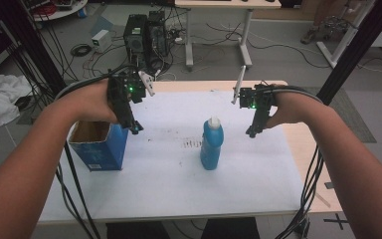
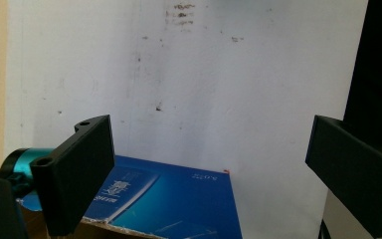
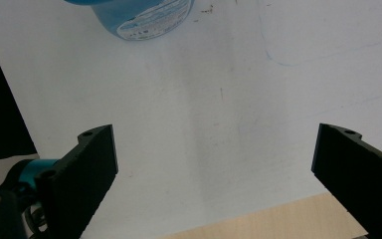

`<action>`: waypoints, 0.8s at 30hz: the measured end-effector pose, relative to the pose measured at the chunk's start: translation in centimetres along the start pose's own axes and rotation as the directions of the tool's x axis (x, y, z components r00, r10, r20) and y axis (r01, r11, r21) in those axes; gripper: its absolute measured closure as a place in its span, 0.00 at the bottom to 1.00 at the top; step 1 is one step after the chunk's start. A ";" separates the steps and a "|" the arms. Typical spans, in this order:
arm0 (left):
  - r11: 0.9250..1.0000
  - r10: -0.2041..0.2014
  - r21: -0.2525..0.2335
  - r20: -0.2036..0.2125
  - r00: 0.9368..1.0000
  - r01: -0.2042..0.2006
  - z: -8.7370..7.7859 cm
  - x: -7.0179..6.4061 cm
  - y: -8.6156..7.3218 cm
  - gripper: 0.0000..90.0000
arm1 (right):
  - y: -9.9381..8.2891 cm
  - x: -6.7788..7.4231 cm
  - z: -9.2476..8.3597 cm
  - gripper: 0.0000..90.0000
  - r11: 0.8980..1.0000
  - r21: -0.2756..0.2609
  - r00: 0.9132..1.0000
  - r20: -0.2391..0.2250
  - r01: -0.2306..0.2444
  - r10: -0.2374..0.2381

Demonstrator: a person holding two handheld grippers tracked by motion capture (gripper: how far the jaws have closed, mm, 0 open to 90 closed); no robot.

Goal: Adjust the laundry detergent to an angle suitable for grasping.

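A blue bottle (image 1: 211,147) with a white cap stands upright in the middle of the white sheet (image 1: 179,179). An open blue cardboard box (image 1: 99,144) sits at the sheet's left edge. My left gripper (image 1: 134,127) hangs above the box's far right corner, open, nothing between its jaws; in the left gripper view the box's blue flap (image 2: 179,204) lies just below the left gripper (image 2: 209,164). My right gripper (image 1: 251,132) hovers right of the bottle, open and empty. In the right gripper view, my right gripper (image 3: 214,169) faces the bare sheet, with the bottle's base (image 3: 144,17) at the top edge.
The wooden table (image 1: 311,164) shows bare along its right side and far edge. Black cables trail off both hands and hang down at the table's front corners. Beyond the table stand computer towers (image 1: 146,37) and a desk's legs on the floor.
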State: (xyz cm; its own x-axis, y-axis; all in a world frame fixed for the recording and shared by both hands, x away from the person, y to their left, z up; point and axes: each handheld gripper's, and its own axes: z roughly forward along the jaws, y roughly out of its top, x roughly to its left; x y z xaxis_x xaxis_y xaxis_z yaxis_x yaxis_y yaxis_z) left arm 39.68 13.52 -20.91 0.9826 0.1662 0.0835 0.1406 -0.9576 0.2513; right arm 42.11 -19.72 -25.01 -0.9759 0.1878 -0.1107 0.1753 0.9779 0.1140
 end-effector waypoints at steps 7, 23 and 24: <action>1.000 -0.001 0.011 0.000 1.000 0.001 0.0 -0.3 -0.1 0.06 | 0.0 0.1 -0.2 0.04 1.000 -0.006 1.000 0.006 0.008 -0.008; 1.000 -0.014 0.009 -0.013 1.000 0.014 0.3 -0.6 0.0 0.06 | -0.2 -0.1 0.0 0.04 1.000 -0.012 1.000 0.020 -0.003 0.004; 1.000 -0.014 0.009 -0.013 1.000 0.014 0.3 -0.6 0.0 0.06 | -0.2 -0.1 0.0 0.04 1.000 -0.012 1.000 0.020 -0.003 0.004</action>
State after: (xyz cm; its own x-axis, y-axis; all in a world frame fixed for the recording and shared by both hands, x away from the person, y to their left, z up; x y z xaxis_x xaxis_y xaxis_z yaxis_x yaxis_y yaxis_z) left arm 39.08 13.36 -21.28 0.9788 0.1824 0.0926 0.1553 -0.9572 0.2441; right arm 42.16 -19.95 -25.05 -0.9725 0.1932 -0.1298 0.1771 0.9761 0.1257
